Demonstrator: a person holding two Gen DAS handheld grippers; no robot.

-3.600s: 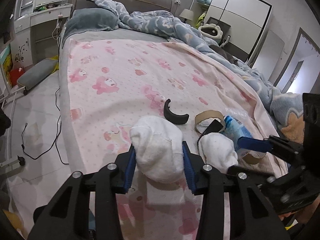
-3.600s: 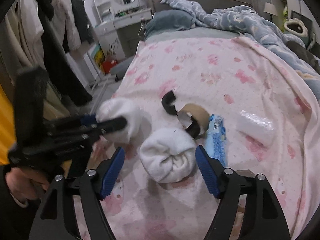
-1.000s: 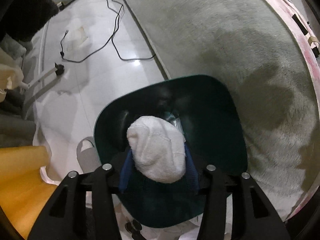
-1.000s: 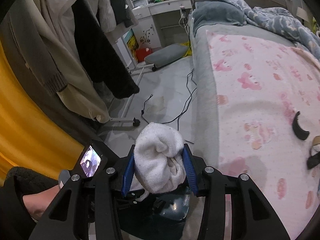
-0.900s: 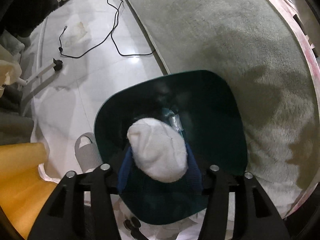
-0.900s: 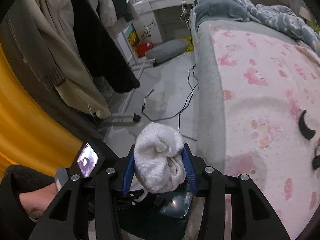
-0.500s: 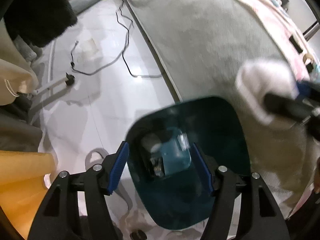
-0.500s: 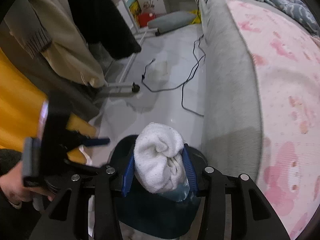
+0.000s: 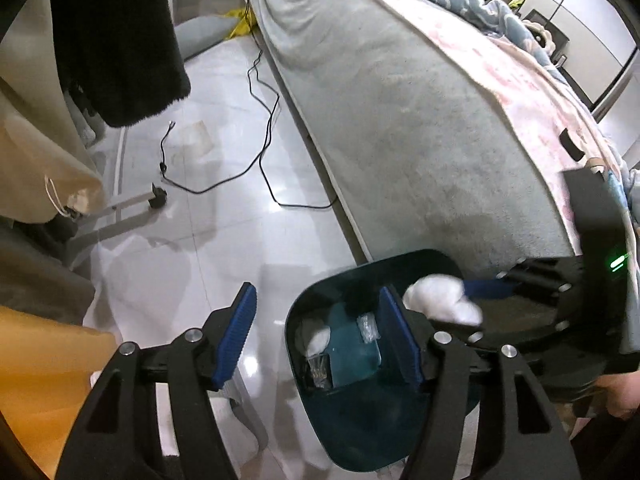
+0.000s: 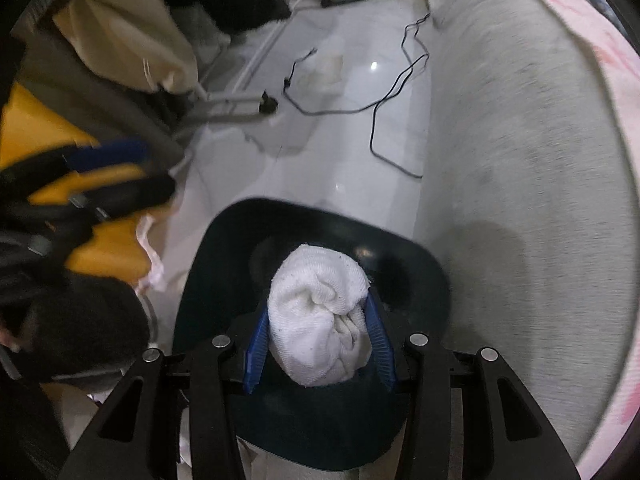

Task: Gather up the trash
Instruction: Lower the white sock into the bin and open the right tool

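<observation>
Right gripper (image 10: pixel 318 344) clamps white wad (image 10: pixel 320 320) over bin (image 10: pixel 208 264); left gripper (image 9: pixel 320 336) closing, empty

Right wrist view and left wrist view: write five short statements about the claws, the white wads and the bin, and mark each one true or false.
1. The right claw grips a white cloth wad. True.
2. That wad hangs over the pink bedspread. False: it is above the open dark green bin.
3. The left claw holds a wad. False: its jaws are closing on nothing.
4. A white wad lies inside the bin. True.
5. The bin stands on the bed. False: it stands on the floor beside the bed.
</observation>
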